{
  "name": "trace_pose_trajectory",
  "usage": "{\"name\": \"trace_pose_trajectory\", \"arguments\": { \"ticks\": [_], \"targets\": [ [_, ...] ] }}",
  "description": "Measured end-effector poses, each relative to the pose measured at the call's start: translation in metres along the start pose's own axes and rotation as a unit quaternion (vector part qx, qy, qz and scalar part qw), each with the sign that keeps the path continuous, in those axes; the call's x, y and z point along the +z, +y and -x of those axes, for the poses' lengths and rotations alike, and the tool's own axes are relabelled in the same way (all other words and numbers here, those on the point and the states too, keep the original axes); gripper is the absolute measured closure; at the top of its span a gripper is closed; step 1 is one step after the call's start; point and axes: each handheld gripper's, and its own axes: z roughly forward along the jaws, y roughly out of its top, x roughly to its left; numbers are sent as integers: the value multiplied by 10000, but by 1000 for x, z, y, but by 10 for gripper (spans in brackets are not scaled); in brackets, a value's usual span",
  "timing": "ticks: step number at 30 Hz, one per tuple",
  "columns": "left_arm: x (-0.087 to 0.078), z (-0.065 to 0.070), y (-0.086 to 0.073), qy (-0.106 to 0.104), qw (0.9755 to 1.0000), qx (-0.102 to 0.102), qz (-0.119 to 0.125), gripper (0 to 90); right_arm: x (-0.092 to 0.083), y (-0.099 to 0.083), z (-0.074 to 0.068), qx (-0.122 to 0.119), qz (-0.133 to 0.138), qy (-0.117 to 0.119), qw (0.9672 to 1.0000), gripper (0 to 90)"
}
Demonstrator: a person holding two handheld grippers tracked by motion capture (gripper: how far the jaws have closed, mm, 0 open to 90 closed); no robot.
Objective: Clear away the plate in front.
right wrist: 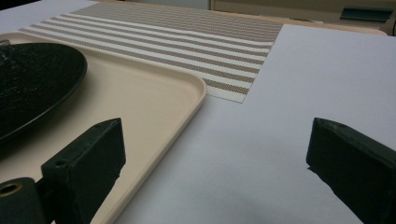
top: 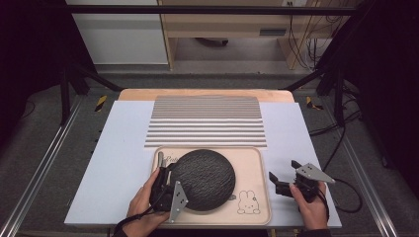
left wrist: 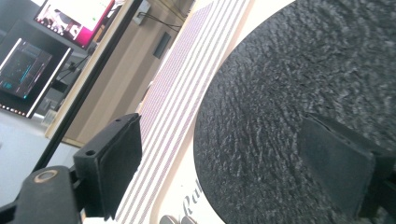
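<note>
A round black plate (top: 205,178) with a rough surface lies on a beige tray (top: 257,168) that has a rabbit drawing at its near right corner. My left gripper (top: 167,173) is at the plate's left rim. In the left gripper view the plate's (left wrist: 299,93) edge runs between the wide-apart jaws of that gripper (left wrist: 224,168); the left pad stands clear of the rim. My right gripper (top: 285,174) hovers open over the white table just right of the tray. In the right gripper view nothing lies between that gripper's (right wrist: 219,163) pads, and the tray's (right wrist: 154,102) corner is to the left.
A brown-and-white striped placemat (top: 205,121) lies beyond the tray on the white tabletop (top: 123,148). Two small metal ends (left wrist: 175,219) show beside the plate's rim on the tray. Black frame posts and cables stand around the table.
</note>
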Motion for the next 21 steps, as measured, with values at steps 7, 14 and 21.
{"name": "trace_pose_trajectory", "arguments": {
  "ticks": [7, 14, 21],
  "targets": [
    [2, -2, -1, 51, 9998, -162, 100, 131, 1, 0, 0, -37, 8, -17, 10000, 48],
    [3, -2, -3, 71, 9994, -339, 37, 122, 0, 0, 0, -14, 17, -28, 10000, 48],
    [2, -1, -4, 215, 9992, -346, 18, 106, 0, 0, 0, -43, 20, -20, 10000, 47]
  ]
}}
